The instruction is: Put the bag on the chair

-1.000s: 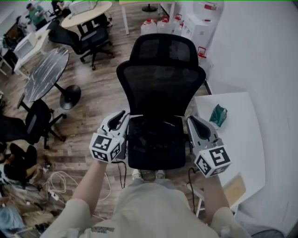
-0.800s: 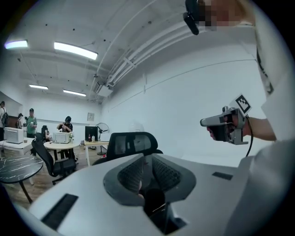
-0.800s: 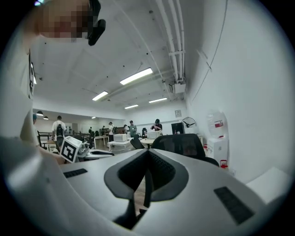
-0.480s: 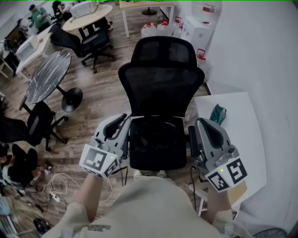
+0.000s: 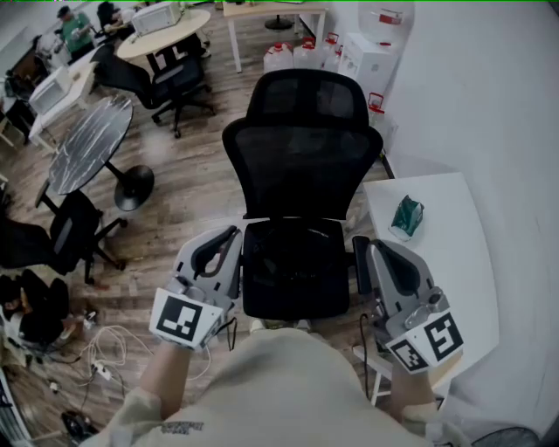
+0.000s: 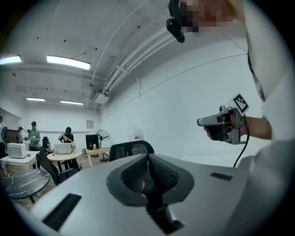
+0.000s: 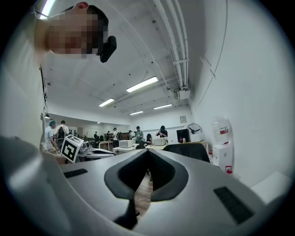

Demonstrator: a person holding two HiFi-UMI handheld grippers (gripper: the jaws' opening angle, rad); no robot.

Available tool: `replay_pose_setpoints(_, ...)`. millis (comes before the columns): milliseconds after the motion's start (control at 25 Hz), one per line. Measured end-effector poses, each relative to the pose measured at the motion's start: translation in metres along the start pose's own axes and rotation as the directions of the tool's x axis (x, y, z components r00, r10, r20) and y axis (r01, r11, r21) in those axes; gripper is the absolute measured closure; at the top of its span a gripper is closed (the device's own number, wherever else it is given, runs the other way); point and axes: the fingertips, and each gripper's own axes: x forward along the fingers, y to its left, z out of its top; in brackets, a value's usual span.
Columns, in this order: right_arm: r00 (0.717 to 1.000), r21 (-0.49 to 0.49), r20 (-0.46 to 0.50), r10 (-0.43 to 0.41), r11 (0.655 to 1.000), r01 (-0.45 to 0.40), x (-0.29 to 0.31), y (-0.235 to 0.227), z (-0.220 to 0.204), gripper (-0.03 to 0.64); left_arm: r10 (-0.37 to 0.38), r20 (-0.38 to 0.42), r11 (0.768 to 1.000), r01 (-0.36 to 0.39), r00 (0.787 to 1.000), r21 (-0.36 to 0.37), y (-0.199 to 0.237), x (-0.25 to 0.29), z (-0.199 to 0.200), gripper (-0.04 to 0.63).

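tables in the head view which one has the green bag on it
The white table at the right, beside the black chair; the green bag lies near its far edge. The round tables at the left show no bag.

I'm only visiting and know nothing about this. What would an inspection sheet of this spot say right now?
Surface: wood floor; white table at right.
Job's things: black chair between the claws; a dark shape on its seat, cannot tell whether it is the bag.
Clutter: green packet on the white table.
Claws: left claw has just been closing, nothing between its jaws; right claw shut, empty.
Cables: loose tangle on the floor at left.
Surroundings: round tables, more chairs, people at far desks.
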Motion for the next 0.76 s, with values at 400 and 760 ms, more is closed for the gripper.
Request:
replay_pose_setpoints(400,0.999,0.011,-0.033,0.016,1.0,-0.016,0.005,0.004,-0.01,0.595,-0.002,0.005,1.0,0.002,1.0,-0.004,0.003,-0.005,0.005,0.575)
replay_pose_setpoints(760,1.0,0.021,-0.027,-0.002,1.0,0.003,0.004,0.007,-0.011,0.595,-0.006,0.022,0.995,0.008,1.0,-0.103,0.012,-0.012,0.012,0.575)
